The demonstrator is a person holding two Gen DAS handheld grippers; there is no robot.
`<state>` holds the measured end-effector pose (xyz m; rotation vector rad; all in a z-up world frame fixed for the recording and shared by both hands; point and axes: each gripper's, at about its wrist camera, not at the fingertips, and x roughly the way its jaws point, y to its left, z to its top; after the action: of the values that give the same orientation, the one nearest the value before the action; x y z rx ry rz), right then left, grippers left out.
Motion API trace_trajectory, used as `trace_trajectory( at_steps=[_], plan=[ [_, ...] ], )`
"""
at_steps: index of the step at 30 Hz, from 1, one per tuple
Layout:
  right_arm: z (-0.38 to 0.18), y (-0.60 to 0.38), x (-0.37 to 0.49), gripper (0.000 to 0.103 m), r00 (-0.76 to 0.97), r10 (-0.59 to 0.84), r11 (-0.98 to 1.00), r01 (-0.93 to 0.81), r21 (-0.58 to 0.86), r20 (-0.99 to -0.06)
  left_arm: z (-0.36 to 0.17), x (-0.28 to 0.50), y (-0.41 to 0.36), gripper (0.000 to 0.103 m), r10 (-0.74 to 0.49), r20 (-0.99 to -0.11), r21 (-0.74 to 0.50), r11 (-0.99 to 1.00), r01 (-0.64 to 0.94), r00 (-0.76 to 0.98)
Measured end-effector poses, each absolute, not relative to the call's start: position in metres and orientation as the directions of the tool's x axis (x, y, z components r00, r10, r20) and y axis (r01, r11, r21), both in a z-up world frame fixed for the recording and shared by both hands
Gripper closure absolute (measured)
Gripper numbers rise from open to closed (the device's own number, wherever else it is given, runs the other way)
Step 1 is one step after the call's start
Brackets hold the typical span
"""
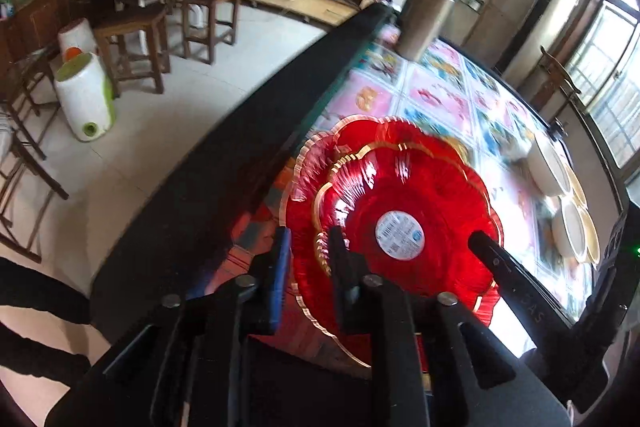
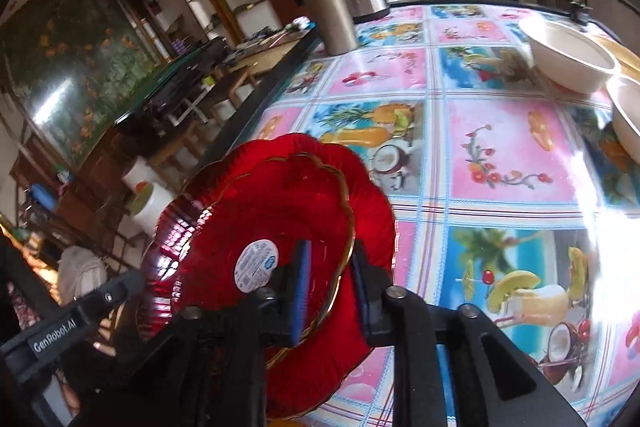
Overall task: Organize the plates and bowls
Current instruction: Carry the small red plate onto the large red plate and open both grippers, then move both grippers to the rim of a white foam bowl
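Plates are being stacked near the counter (image 2: 500, 147) edge: a smaller red plate (image 2: 280, 227) with a gilt scalloped rim and a round label is hanging over a larger red plate (image 2: 372, 211) that seems to be lying on the fruit-print cloth. Both sets of tongs are gripping the smaller one. The right tongs (image 2: 326, 291) are pinching its near rim between blue pads, and the left tongs (image 1: 310, 267) are closing narrowly on the opposite rim (whether the lower plate's edge is also caught there, I cannot tell).

My reading is that the smaller plate is being nested into the larger. To do it well, the two grips should be lowering together, keeping the plate level and centred so the scallops are settling evenly; glass on glass is slippery, so neither grip should be letting go until it is sitting flat.

Two white bowls (image 2: 568, 63) are waiting well apart, beyond the steel flasks (image 2: 328, 3).
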<state>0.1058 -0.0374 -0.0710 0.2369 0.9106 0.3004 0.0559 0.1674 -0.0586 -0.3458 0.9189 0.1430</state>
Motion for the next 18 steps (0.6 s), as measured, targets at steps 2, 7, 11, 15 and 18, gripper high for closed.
trace_trajectory(
  at_steps=[2,7,11,15,18],
  plan=[
    [-0.067,-0.035,0.105,0.067,0.563,0.36,0.932,-0.187,0.31,-0.744,-0.054,0.049,0.173,0.064,-0.038,-0.779,-0.262,0.926,-0.27,0.626],
    [-0.046,-0.046,0.095,0.051,0.605,0.371,0.928,-0.24,0.284,-0.704,-0.04,0.035,0.176,0.057,-0.048,-0.75,-0.29,0.92,-0.263,0.66],
    [-0.028,-0.081,0.089,0.038,0.632,0.455,0.886,-0.246,0.394,-0.628,-0.03,0.029,0.165,0.054,-0.082,-0.736,-0.308,0.924,-0.225,0.672],
    [-0.016,-0.128,0.079,0.033,0.703,0.421,0.89,-0.2,0.409,-0.573,-0.025,0.018,0.147,0.044,-0.131,-0.721,-0.326,0.931,-0.166,0.681],
    [-0.018,-0.165,0.068,0.03,0.728,0.388,0.897,-0.158,0.412,-0.566,-0.019,0.011,0.126,0.041,-0.171,-0.707,-0.325,0.94,-0.101,0.686]
  ],
)
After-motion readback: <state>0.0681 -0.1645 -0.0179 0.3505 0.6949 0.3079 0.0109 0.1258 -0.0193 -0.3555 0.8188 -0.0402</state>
